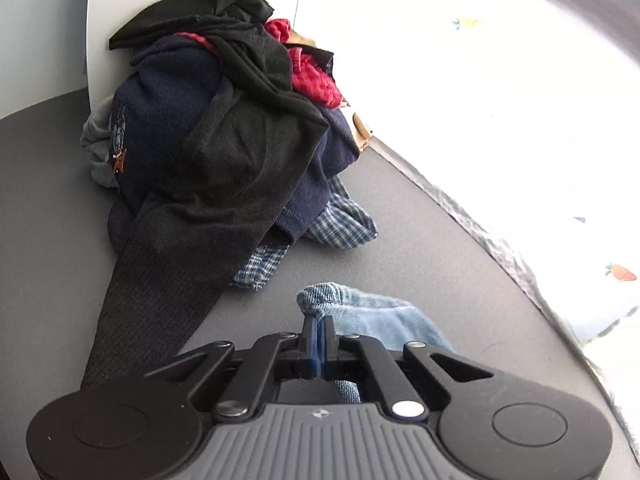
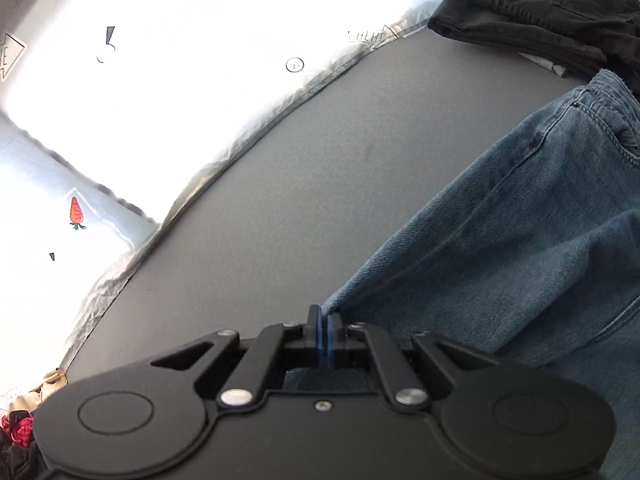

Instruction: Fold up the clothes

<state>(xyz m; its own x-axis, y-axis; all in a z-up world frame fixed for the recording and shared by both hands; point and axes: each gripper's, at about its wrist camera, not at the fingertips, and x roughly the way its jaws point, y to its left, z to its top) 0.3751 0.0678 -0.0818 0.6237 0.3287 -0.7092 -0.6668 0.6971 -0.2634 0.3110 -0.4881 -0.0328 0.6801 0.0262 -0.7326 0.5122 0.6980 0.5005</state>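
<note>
A pair of blue jeans (image 2: 540, 240) lies on the dark grey table (image 2: 320, 160), waistband toward the far right. My right gripper (image 2: 325, 316) is shut on an edge of the jeans at the near end. My left gripper (image 1: 318, 322) is shut on a light blue hem of the jeans (image 1: 360, 312), held just above the table (image 1: 420, 220). A pile of unfolded clothes (image 1: 208, 128) sits ahead of the left gripper: black, navy, red and blue-checked garments.
Folded black trousers (image 2: 532, 12) lie at the table's far right corner. A white bed sheet with a carrot print (image 2: 76, 212) borders the table's far edge. A white wall panel (image 1: 100, 12) stands behind the pile.
</note>
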